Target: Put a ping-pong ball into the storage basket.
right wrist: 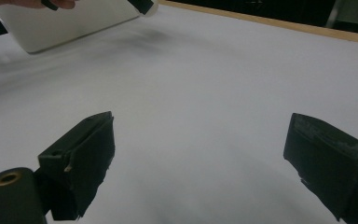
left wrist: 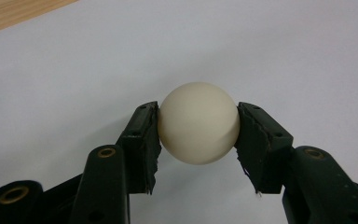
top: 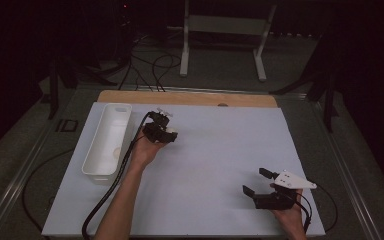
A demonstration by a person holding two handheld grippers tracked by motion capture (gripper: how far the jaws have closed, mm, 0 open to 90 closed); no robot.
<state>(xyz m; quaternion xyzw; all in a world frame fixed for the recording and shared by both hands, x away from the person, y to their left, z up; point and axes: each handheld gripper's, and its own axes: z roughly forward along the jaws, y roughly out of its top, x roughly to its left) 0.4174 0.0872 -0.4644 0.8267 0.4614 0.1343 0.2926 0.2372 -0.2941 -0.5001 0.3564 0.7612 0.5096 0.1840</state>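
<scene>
A cream ball is pinched between the two black pads of my left gripper, which is shut on it above the white table sheet. From the high view, the left gripper hovers right of the white tray, pointing away from the person. My right gripper rests near the front right of the sheet. Its jaws stand wide apart with nothing between them.
The long white tray lies along the left side of the white sheet; a small pale round thing lies inside it. A wooden edge runs behind the sheet. Cables trail from both grippers toward the front.
</scene>
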